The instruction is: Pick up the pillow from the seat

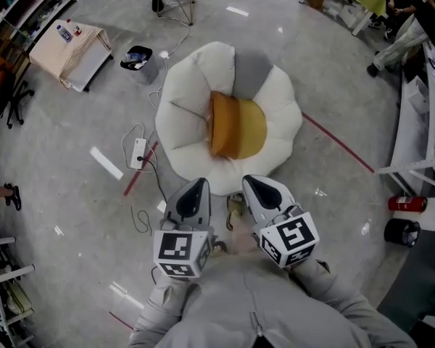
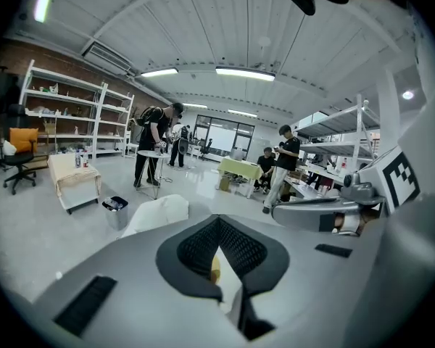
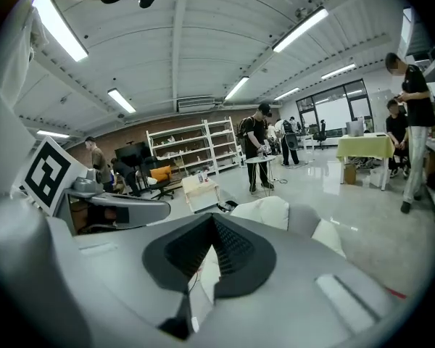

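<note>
Grey sleeves (image 1: 326,281): the person's arms, lowest in the head view, one gripper in each hand.
Left gripper (image 1: 198,185): jaws pressed together, nothing between them; it hangs over the floor, just short of the seat.
Right gripper (image 1: 249,181): jaws together too, also empty, beside the left one.
Pillow (image 1: 235,125): orange-yellow, lying in the hollow of the white petal-shaped seat (image 1: 188,107), ahead of both grippers and touched by neither.
Risk, jaws: both claws must open before they reach the pillow; if not, I think they only push it deeper into the hollow.
Risk, grip: the pillow looks soft, so a shallow pinch may slip off, or may catch the seat cover together with it.
Risk, floor: a power strip (image 1: 138,153) and loose cables (image 1: 157,182) lie near the seat; a step forward could catch them.
Bin (image 1: 141,49): small and dark, behind the seat; something pale lies inside, which I cannot identify.
Cart (image 1: 61,55): carries small bottles (image 1: 65,31) on top.
</note>
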